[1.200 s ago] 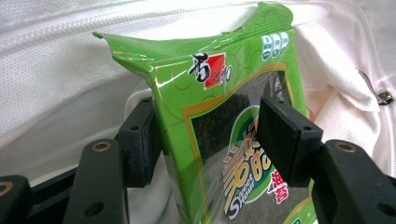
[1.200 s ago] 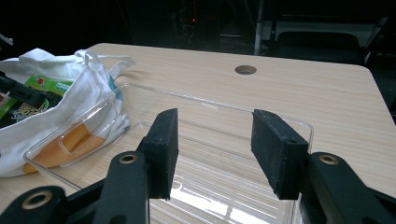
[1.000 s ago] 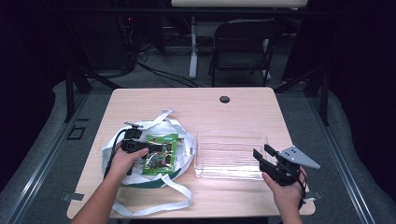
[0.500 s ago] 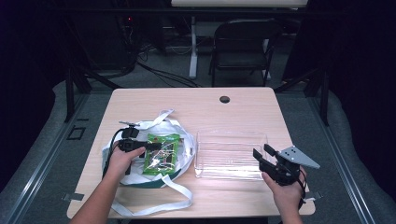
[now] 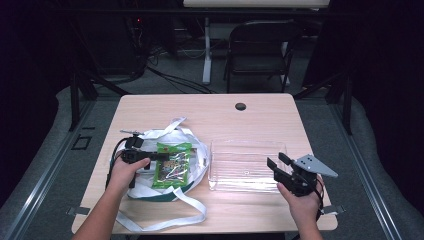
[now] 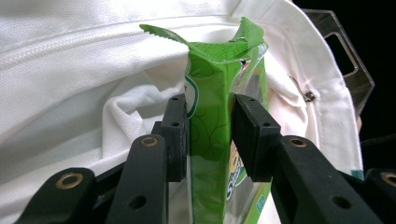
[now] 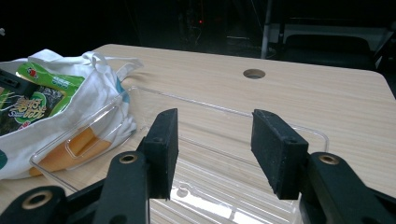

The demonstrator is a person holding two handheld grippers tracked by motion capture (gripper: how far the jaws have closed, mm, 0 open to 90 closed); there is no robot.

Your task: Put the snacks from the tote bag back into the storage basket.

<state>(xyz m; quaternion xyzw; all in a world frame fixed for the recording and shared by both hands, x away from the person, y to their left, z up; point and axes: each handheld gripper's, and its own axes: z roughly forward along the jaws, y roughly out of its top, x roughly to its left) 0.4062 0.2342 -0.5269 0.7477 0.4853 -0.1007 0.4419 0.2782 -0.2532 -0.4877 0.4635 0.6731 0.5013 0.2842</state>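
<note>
**A:** On the bench (image 5: pixel 210 107), what lies around the two claws, biggest thing first?

**B:** Largest is the white cloth bag (image 5: pixel 150 187), spread flat under and around the left claw (image 5: pixel 159 156). Next is the clear plastic tray (image 5: pixel 245 167), just ahead of the right claw (image 5: pixel 276 164) and well off to the far side of the left one. Smallest is the green snack packet (image 5: pixel 172 165), lying on the bag's opening.

**B:** In the left gripper view the left claw (image 6: pixel 210 135) is closed down on the snack packet (image 6: pixel 210 154), pads pinching its folded edge, with bag cloth (image 6: pixel 84 70) behind. In the right gripper view the right claw (image 7: pixel 212 149) is wide open, holding nothing, jaws aimed over the tray (image 7: pixel 210 186).

**A:** How should the step be done well?

**B:** My judgement: the job looks like drawing the packet out of the bag and over to the tray. Keep the pinch firm, since the film is slippery. Lift straight up, away from the cloth, so the bag's rim and straps do not drag along. The free claw could pin the bag if it rises.
</note>
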